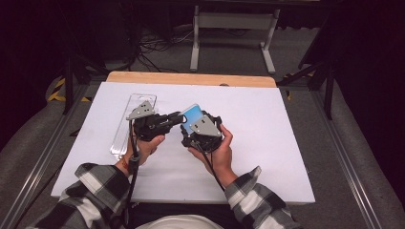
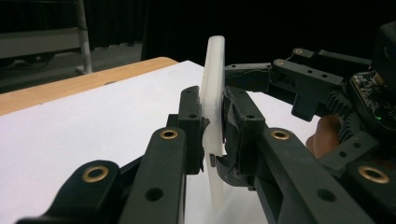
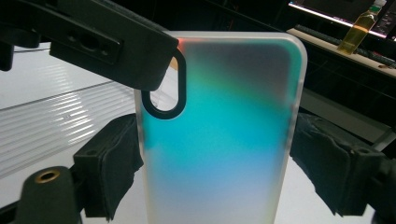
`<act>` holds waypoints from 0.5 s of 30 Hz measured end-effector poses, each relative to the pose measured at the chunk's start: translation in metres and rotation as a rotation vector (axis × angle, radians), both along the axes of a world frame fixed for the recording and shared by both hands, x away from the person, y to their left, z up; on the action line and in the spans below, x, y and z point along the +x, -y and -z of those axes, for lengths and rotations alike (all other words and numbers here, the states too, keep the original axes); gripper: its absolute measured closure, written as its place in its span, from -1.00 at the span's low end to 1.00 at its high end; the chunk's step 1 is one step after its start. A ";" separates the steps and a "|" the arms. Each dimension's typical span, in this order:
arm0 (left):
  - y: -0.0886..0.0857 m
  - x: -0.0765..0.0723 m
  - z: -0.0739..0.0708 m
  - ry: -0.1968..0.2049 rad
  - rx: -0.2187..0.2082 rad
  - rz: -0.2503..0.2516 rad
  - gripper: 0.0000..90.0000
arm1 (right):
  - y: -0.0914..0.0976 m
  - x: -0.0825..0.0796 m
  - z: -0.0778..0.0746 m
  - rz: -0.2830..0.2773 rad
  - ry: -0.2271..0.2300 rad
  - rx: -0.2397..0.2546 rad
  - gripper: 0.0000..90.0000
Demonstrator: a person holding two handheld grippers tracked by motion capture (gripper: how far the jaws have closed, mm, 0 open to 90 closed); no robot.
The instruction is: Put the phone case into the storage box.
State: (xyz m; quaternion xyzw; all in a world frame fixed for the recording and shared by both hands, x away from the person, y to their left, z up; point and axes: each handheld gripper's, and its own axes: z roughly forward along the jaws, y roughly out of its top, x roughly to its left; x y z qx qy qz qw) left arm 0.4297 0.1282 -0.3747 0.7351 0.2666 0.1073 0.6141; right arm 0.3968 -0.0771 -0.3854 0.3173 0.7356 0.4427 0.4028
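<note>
Clearly, both claws are sharing one thing: a translucent phone case (image 1: 193, 114) with a teal-to-blue sheen, which is being held up off the tabletop (image 1: 267, 143) roughly over its middle, a little toward the near edge. The right claw (image 1: 197, 123) is gripping the case across its width, its padded jaws pressing on the two long edges, so the flat back is facing that claw's camera and the case is standing upright. The left claw (image 1: 180, 116) is reaching in from the side and is clenched on the case's thin rim up by the camera cutout (image 3: 163, 86); in the left gripper view its jaws are pinching the white edge (image 2: 212, 107) from both faces. Holding it this way is probably steadying the case for a handover or for turning it, since one grip fixes the width while the other fixes the corner. Toward the left edge of the tabletop a clear plastic package tray (image 1: 131, 125) is lying flat, just behind the left hand (image 1: 145, 145) and well clear of the case. Nothing is standing between the claws and the bare white surface beneath; beyond the far edge, a metal stand (image 1: 234, 28) is resting on the floor.
</note>
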 end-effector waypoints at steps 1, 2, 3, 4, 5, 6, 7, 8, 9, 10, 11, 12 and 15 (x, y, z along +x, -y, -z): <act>0.000 -0.001 -0.001 0.011 0.002 0.010 0.75 | 0.000 0.000 0.000 -0.004 -0.002 0.008 -0.62; 0.000 -0.001 -0.001 0.017 0.007 0.012 0.75 | 0.001 0.000 0.000 -0.008 -0.007 0.015 -0.62; 0.000 -0.002 -0.002 0.025 0.008 0.006 0.77 | 0.001 0.000 -0.001 -0.015 -0.011 0.019 -0.36; 0.000 -0.002 -0.002 0.025 0.008 0.006 0.78 | 0.001 0.000 -0.001 -0.015 -0.011 0.019 -0.36; 0.001 -0.003 -0.002 0.042 0.015 -0.005 0.78 | 0.001 -0.001 -0.001 -0.063 -0.016 0.024 -0.10; -0.001 -0.001 -0.003 0.040 0.018 0.010 0.78 | -0.002 -0.005 0.000 -0.044 0.025 0.011 -0.20; -0.002 -0.001 -0.003 0.043 0.015 0.015 0.79 | -0.003 -0.007 0.000 -0.042 0.040 0.004 -0.21; -0.003 0.000 -0.003 0.046 0.022 0.017 0.79 | -0.004 -0.007 -0.001 -0.061 0.031 0.002 -0.23; -0.003 -0.001 -0.004 0.057 0.029 0.010 0.79 | -0.004 -0.007 -0.001 -0.058 0.026 0.002 -0.28; -0.004 -0.001 -0.005 0.062 0.032 0.015 0.79 | -0.003 -0.006 -0.001 -0.061 0.018 0.005 -0.37; -0.005 -0.001 -0.006 0.066 0.029 0.019 0.79 | -0.001 -0.006 -0.001 -0.069 -0.001 0.014 -0.43; -0.005 -0.001 -0.006 0.066 0.029 0.019 0.79 | -0.001 -0.006 -0.001 -0.069 -0.001 0.014 -0.43; -0.012 0.001 -0.011 0.075 0.030 0.018 0.79 | 0.009 -0.007 -0.004 -0.073 -0.017 0.028 -0.51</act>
